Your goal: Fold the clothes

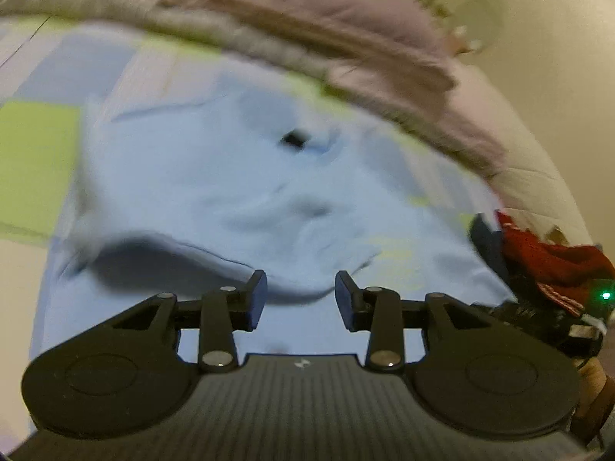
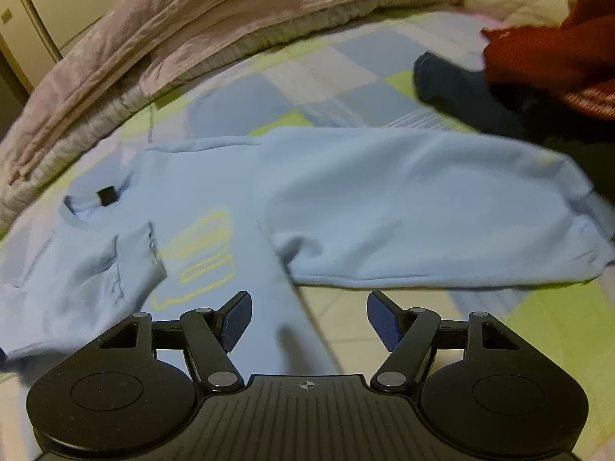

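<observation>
the left gripper (image 1: 301,292) tilts down over the light blue cotton t-shirt (image 1: 215,176) lying partly folded on the checked blue-and-green bedspread (image 1: 34,150), jaws parted with nothing between them. the right gripper (image 2: 309,319) also angles down at the shirt's near edge, jaws wide apart and empty.

Our left gripper (image 1: 300,295) hangs with jaws apart, empty, over the light blue T-shirt (image 1: 230,192). We see a red garment (image 1: 546,257) to its right.

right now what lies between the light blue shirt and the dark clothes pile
In the right wrist view, only bare checked bedsheet separates the light blue shirt from the dark clothes pile.
</observation>
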`<state>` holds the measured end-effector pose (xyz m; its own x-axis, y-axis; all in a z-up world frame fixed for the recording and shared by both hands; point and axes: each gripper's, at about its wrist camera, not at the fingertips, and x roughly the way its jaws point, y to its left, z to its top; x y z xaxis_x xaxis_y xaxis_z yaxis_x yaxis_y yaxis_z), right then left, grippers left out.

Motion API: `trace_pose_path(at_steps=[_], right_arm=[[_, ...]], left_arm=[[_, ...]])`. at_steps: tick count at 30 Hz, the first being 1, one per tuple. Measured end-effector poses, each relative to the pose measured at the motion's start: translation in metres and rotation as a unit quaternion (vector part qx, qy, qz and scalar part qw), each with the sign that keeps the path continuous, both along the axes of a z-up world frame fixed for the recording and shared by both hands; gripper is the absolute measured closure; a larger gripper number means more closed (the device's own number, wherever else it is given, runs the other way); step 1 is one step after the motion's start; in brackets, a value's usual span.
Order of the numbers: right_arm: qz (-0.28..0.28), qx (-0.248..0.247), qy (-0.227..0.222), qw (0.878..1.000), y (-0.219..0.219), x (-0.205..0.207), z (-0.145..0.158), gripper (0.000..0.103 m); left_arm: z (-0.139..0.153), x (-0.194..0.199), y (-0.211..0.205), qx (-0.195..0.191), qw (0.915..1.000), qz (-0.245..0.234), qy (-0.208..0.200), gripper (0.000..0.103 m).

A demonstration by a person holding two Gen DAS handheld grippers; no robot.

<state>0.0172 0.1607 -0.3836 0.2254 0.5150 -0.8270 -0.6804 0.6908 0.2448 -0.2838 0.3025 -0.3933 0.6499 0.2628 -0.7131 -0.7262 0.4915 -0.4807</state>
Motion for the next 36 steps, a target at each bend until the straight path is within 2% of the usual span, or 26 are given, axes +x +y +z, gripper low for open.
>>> trace_pose_path(at_steps=[3, 4, 9, 10, 13, 14, 15, 17, 18, 19, 21, 24, 27, 30, 33, 35, 36], right_arm=[[0.006, 0.042, 0.059, 0.997, 0.01, 0.001, -0.007, 0.033], [0.004, 0.059, 0.091, 0.994, 0.015, 0.002, -0.012, 0.033], [-0.011, 0.125, 0.239, 0.963, 0.05, 0.002, -0.042, 0.034], [-0.012, 0.13, 0.255, 0.958, 0.06, 0.0, -0.048, 0.034], [-0.018, 0.124, 0.273, 0.954, 0.087, -0.006, -0.064, 0.035], [-0.023, 0.119, 0.276, 0.954, 0.095, -0.007, -0.069, 0.05], [-0.03, 0.11, 0.275, 0.955, 0.103, -0.008, -0.074, 0.061], [-0.036, 0.11, 0.267, 0.957, 0.117, -0.01, -0.081, 0.064], [-0.032, 0.115, 0.259, 0.959, 0.122, -0.011, -0.081, 0.085], [-0.023, 0.12, 0.243, 0.962, 0.126, -0.013, -0.076, 0.096], [0.0, 0.139, 0.209, 0.968, 0.133, -0.018, -0.063, 0.098], [0.046, 0.246, 0.112, 0.962, 0.116, -0.026, -0.013, 0.098], [0.02, 0.231, 0.047, 0.972, 0.099, -0.017, 0.002, 0.098], [-0.016, 0.132, 0.089, 0.987, 0.1, 0.004, -0.036, 0.098], [-0.031, 0.103, 0.11, 0.988, 0.098, 0.011, -0.063, 0.098], [-0.032, 0.111, 0.109, 0.987, 0.098, 0.009, -0.063, 0.098], [-0.032, 0.118, 0.105, 0.987, 0.098, 0.007, -0.058, 0.098]], left_arm=[[-0.005, -0.027, 0.01, -0.005, 0.9987, 0.037, 0.036, 0.072], [-0.005, -0.036, 0.014, -0.004, 0.9977, 0.049, 0.047, 0.072], [-0.009, -0.066, 0.024, 0.006, 0.9927, 0.087, 0.083, 0.072], [-0.01, -0.069, 0.025, 0.007, 0.9921, 0.091, 0.087, 0.072], [-0.013, -0.074, 0.032, 0.003, 0.9911, 0.097, 0.09, 0.071], [-0.014, -0.076, 0.034, 0.001, 0.991, 0.098, 0.091, 0.071], [-0.015, -0.077, 0.035, 0.001, 0.9909, 0.099, 0.091, 0.071], [-0.015, -0.077, 0.036, 0.006, 0.9904, 0.097, 0.098, 0.071], [-0.016, -0.077, 0.037, 0.008, 0.9901, 0.096, 0.103, 0.071], [-0.018, -0.075, 0.038, 0.01, 0.9898, 0.094, 0.107, 0.071], [-0.021, -0.072, 0.04, 0.015, 0.9891, 0.091, 0.115, 0.071], [-0.023, -0.067, 0.042, 0.028, 0.9886, 0.084, 0.121, 0.071], [-0.03, -0.059, 0.043, 0.042, 0.9866, 0.071, 0.141, 0.071], [-0.039, -0.047, 0.044, 0.07, 0.9809, 0.048, 0.175, 0.071], [-0.047, -0.033, 0.045, 0.104, 0.972, 0.014, 0.21, 0.071], [-0.052, -0.031, 0.047, 0.118, 0.968, -0.005, 0.221, 0.088], [-0.054, -0.031, 0.048, 0.121, 0.9673, -0.009, 0.223, 0.092]])
